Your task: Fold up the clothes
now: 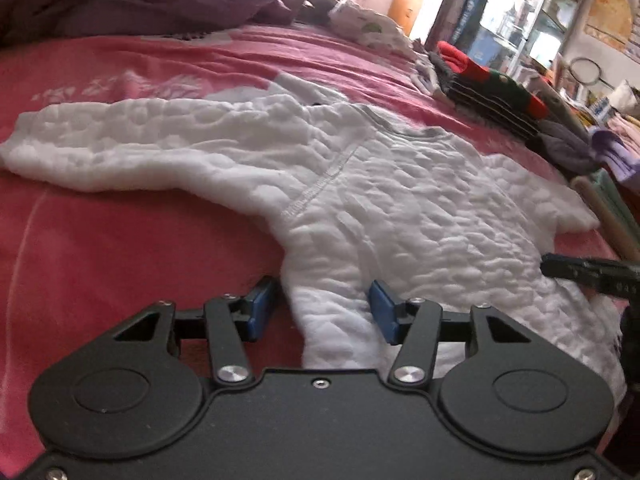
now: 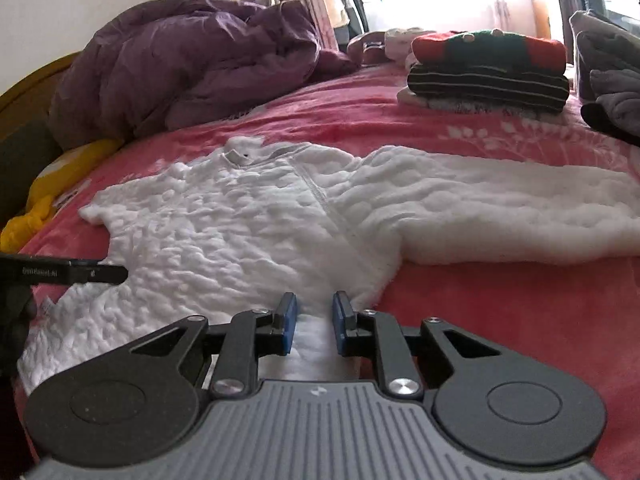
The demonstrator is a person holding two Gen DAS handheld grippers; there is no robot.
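left gripper wide open | right gripper part-open, both over sweater hem | yellow cloth (right view only)

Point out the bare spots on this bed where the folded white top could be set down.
Bare pink bedspread lies near the right gripper, below the white top's outstretched sleeve. A second patch lies between that sleeve and the folded stack. Crowded: the purple duvet, the grey clothes, and the yellow item at the edge.

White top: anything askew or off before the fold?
Nothing damaged. The white top lies flat on the pink bedspread, sleeves spread, only lightly rumpled. Both grippers, left and right, are open at its hem.
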